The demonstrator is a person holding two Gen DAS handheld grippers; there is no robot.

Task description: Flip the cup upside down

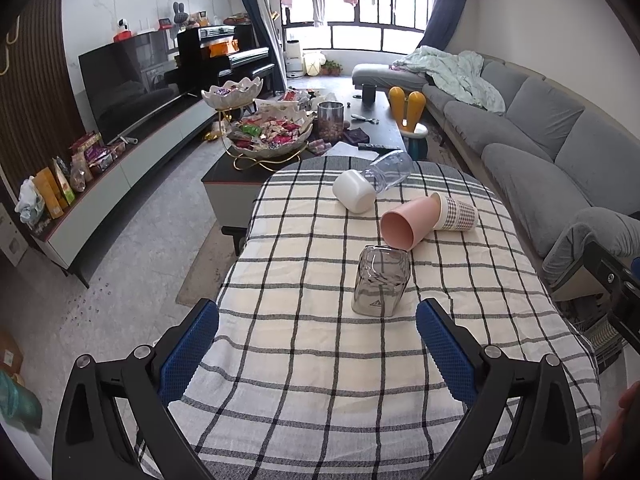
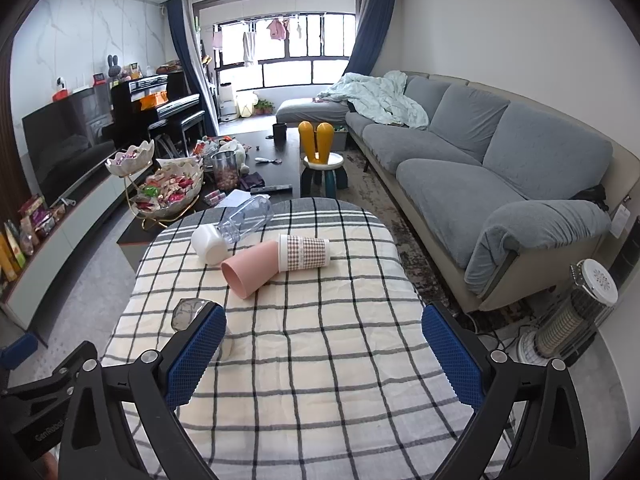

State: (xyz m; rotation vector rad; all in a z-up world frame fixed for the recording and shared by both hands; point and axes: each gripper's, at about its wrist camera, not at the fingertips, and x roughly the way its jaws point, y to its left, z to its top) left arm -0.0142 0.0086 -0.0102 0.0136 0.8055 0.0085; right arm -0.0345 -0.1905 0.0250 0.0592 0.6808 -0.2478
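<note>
Cups lie scattered on the checked worktop [image 1: 320,360]: the smoky glass cup [image 1: 381,282] seems to stand mouth-down nearest both tongs, while beyond it the pink cup [image 1: 404,222], patterned paper cup [image 1: 458,212], white cup [image 1: 354,191] and clear cup [image 1: 390,170] lie on their sides, unflipped. Left tongs [image 1: 318,352] and right tongs [image 2: 324,354] are spread, holding nothing.

1. Near half of the tabletop [image 2: 320,360] is bare checked cloth, so there's loads of room to come in low from this side.
2. Grey glass cup [image 1: 380,284] stands alone, open cloth left, right and in front.
3. Right behind it the pink cup [image 1: 404,222] lies touching the patterned cup [image 1: 458,212], blocking the far side.
4. White cup [image 1: 354,192] and clear bottle [image 1: 390,170] crowd the back edge.
</note>
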